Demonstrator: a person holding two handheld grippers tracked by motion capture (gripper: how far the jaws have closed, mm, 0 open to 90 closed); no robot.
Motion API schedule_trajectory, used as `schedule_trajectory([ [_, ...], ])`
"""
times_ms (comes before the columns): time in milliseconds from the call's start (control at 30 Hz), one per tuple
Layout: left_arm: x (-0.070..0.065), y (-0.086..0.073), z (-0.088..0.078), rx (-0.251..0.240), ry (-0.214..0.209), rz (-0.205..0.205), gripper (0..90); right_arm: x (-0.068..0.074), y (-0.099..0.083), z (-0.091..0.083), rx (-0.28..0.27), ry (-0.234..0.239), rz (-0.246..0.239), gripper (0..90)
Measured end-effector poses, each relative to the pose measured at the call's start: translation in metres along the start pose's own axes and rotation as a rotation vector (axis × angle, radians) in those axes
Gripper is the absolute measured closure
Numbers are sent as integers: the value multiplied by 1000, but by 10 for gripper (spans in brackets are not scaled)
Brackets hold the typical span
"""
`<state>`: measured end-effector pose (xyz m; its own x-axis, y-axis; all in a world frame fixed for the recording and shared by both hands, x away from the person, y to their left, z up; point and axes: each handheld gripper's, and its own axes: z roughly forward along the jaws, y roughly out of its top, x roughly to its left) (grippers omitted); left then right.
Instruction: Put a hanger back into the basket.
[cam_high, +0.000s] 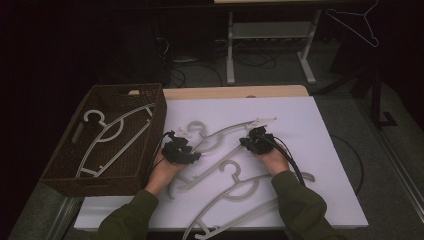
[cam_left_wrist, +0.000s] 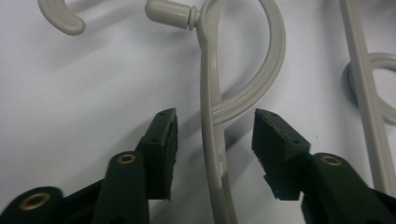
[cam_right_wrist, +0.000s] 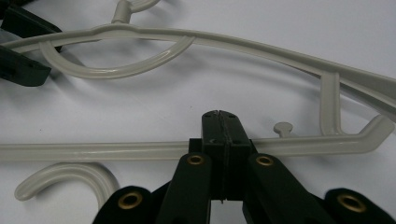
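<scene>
One white plastic coat hanger (cam_high: 107, 137) already lies inside the brown wicker basket (cam_high: 150, 95) at the left of the table, so the job of packing hangers away looks begun but far from finished. Two more hangers are out on the white tabletop (cam_high: 320, 150): the upper hanger (cam_high: 225, 131), which both grippers are working on, and the nearer hanger (cam_high: 240, 192), lying untouched by the table's front edge between the person's sleeves.

The right gripper (cam_right_wrist: 219, 116) has its jaws pressed fully together on the straight lower bar of the upper hanger (cam_right_wrist: 93, 150) — a firm pinch near the end where the bar bends up into a small hook. The left gripper (cam_left_wrist: 215, 128) stands half-open astride the hanger's shoulder arm (cam_left_wrist: 211, 140), just below where the curved brace meets it; its pads (cam_left_wrist: 163, 135) flank the arm without pressing on it, though the right pad's clearance is hard to judge from this angle.

What is left, as I read it: close the left jaws, lift this hanger across into the basket beside the first, then do the same for the nearer one.
</scene>
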<state>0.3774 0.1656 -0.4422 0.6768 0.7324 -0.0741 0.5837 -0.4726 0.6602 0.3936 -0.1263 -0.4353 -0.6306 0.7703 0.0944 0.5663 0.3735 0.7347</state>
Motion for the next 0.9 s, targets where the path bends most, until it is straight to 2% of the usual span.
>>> schedule_trajectory([
  [267, -2, 0, -1, 17, 19, 31, 747, 1, 0, 0, 5, 1, 7, 898],
  [333, -2, 0, -2, 20, 22, 34, 763, 1, 0, 0, 8, 2, 11, 898],
  [567, -1, 1, -4, 18, 22, 0, 801, 0, 0, -1, 0, 0, -5, 892],
  [733, 0, 2, -8, 7, 32, -8, 814, 0, 0, -8, -15, 19, 12, 670],
  [767, 0, 2, -9, 4, 32, -8, 815, -1, 0, -10, -24, 23, 3, 625],
  [833, -1, 3, -10, -4, 28, -12, 816, 0, 1, -17, -36, 32, 16, 481],
  [867, -2, 6, -13, -8, 28, -5, 817, 1, 2, -24, -43, 27, 19, 370],
  [900, -2, 6, -13, -8, 28, -5, 817, 1, 2, -24, -43, 27, 19, 370],
])
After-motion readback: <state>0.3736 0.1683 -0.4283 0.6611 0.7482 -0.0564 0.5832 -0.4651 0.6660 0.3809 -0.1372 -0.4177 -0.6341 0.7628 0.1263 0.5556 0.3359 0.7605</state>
